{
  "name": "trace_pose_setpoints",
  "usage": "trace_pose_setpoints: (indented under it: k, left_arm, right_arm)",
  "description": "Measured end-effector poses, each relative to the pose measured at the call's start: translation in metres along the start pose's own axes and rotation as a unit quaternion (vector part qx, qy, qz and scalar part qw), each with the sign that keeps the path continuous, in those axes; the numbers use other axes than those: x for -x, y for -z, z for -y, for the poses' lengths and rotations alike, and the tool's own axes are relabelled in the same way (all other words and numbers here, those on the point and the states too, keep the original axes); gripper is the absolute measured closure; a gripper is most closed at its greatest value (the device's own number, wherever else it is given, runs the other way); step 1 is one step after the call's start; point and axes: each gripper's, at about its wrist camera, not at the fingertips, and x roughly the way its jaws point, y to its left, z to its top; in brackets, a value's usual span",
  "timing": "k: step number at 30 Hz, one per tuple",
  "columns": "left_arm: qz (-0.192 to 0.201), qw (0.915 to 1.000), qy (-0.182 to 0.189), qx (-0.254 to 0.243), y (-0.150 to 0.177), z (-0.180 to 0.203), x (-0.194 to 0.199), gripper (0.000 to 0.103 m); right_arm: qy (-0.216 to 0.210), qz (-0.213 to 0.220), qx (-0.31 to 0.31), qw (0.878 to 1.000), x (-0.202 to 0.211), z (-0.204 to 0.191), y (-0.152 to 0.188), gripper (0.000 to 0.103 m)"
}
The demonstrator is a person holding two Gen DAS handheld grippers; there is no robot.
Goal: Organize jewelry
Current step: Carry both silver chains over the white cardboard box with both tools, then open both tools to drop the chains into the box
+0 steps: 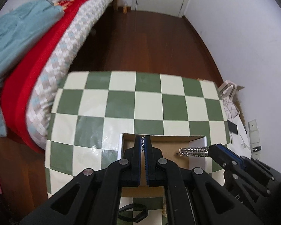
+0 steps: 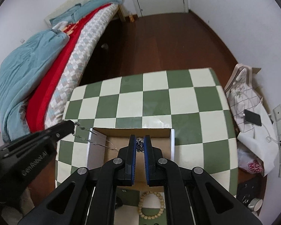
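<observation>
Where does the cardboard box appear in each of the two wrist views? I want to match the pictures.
Left wrist view: the cardboard box lies low and centre, behind the left gripper.
Right wrist view: the cardboard box is low and centre, behind the right gripper.
Shared landmark: the green and white checked table.

Box (image 2: 133, 131) on table (image 2: 178, 97); bead bracelet (image 2: 150, 204) before box.

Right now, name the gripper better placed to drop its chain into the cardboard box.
Right, probably. The right gripper, shut on a chunky silver chain, hangs over the cardboard box; the left gripper sits outside the left wall, its thin chain trailing across it.
</observation>
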Motion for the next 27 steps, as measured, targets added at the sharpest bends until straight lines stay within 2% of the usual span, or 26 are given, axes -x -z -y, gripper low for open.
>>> trace_pose_setpoints:
  k: [5,9,10,11,12,13,14,15,17,19,20,27]
  left_arm:
    - [-0.039,0.9992,0.011,-0.001,-0.002,0.000,-0.027,0.100]
    - [-0.036,0.9993,0.000,0.003,-0.006,-0.004,-0.026,0.097]
    - [-0.030,0.9995,-0.011,0.002,-0.006,-0.005,-0.024,0.097]
    - [-0.021,0.9994,-0.027,-0.001,-0.006,-0.007,-0.021,0.091]
    - [-0.013,0.9992,-0.038,-0.002,-0.007,-0.008,-0.019,0.069]
    - [-0.003,0.9988,-0.050,0.000,-0.006,-0.012,-0.016,0.049]
    - [0.002,0.9983,-0.057,0.002,-0.006,-0.015,-0.015,0.006]
    - [0.011,0.9977,-0.067,0.003,-0.003,-0.019,-0.012,0.000]
    - [0.018,0.9958,-0.090,0.004,0.001,-0.026,-0.010,0.000]
    - [0.030,0.9933,-0.112,0.002,0.008,-0.031,-0.007,0.000]
    - [0.037,0.9921,-0.120,0.004,0.013,-0.035,-0.004,0.000]
    - [0.054,0.9887,-0.140,0.006,0.044,-0.047,0.009,0.000]
  right_arm:
    - [0.003,-0.041,0.004,0.999,-0.035,0.003,-0.007,0.095]
    - [0.007,-0.077,0.008,0.997,-0.056,0.005,-0.011,0.094]
    - [0.010,-0.085,0.007,0.996,-0.059,0.007,-0.012,0.091]
    - [0.015,-0.093,0.007,0.996,-0.061,0.008,-0.011,0.078]
    - [0.017,-0.095,0.007,0.995,-0.061,0.009,-0.010,0.066]
    - [0.024,-0.094,0.008,0.995,-0.060,0.010,-0.009,0.042]
    - [0.031,-0.092,0.011,0.995,-0.058,0.010,-0.008,0.023]
    - [0.038,-0.091,0.014,0.995,-0.056,0.009,-0.006,0.020]
    - [0.053,-0.089,0.021,0.994,-0.052,0.008,-0.001,0.017]
    - [0.070,-0.089,0.026,0.993,-0.051,0.006,0.007,0.006]
    - [0.075,-0.090,0.028,0.993,-0.050,0.006,0.010,0.003]
    - [0.100,-0.079,0.037,0.991,-0.045,0.002,0.044,0.000]
